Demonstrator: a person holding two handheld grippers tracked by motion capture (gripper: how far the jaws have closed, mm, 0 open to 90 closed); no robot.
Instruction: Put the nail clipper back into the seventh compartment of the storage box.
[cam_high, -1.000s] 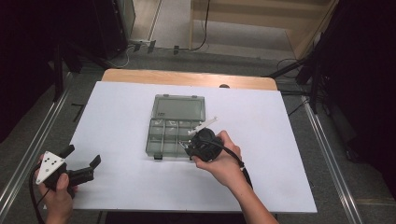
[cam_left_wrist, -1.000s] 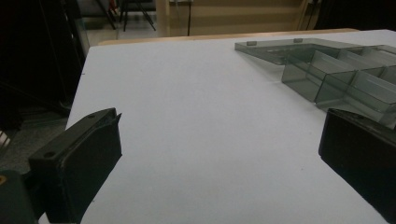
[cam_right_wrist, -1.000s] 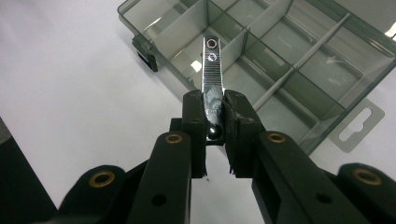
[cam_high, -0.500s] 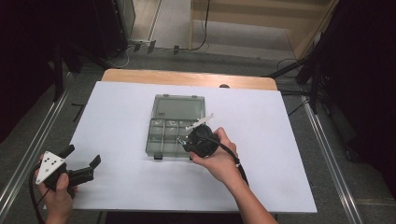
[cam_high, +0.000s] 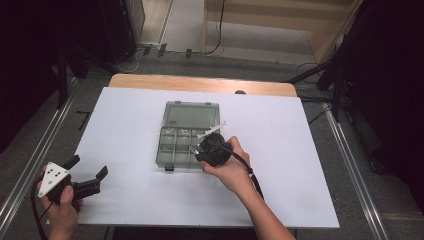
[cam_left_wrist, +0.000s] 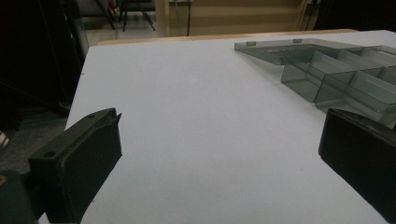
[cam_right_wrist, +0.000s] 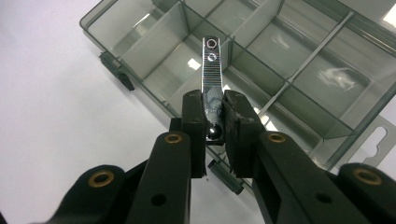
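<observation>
Right gripper (cam_right_wrist: 214, 122) clamps a slim chrome metal nail clipper (cam_right_wrist: 209, 70) by its end, mid-frame over the smoky clear-plastic compartment box (cam_right_wrist: 289, 60). Light, rigid, slippery, I'd judge. Left gripper (cam_high: 85, 181) gapes, empty.

Table: your white sheet (cam_high: 300, 150) covered a wooden top (cam_high: 200, 83), bare along the far edge.
Floor: grey (cam_high: 190, 30), cables trailing across it.
Sides: dark curtains (cam_high: 30, 60) flanked you; metal rails (cam_high: 35, 160) ran along both table sides.
Back: pale wooden furniture (cam_high: 280, 20).
</observation>
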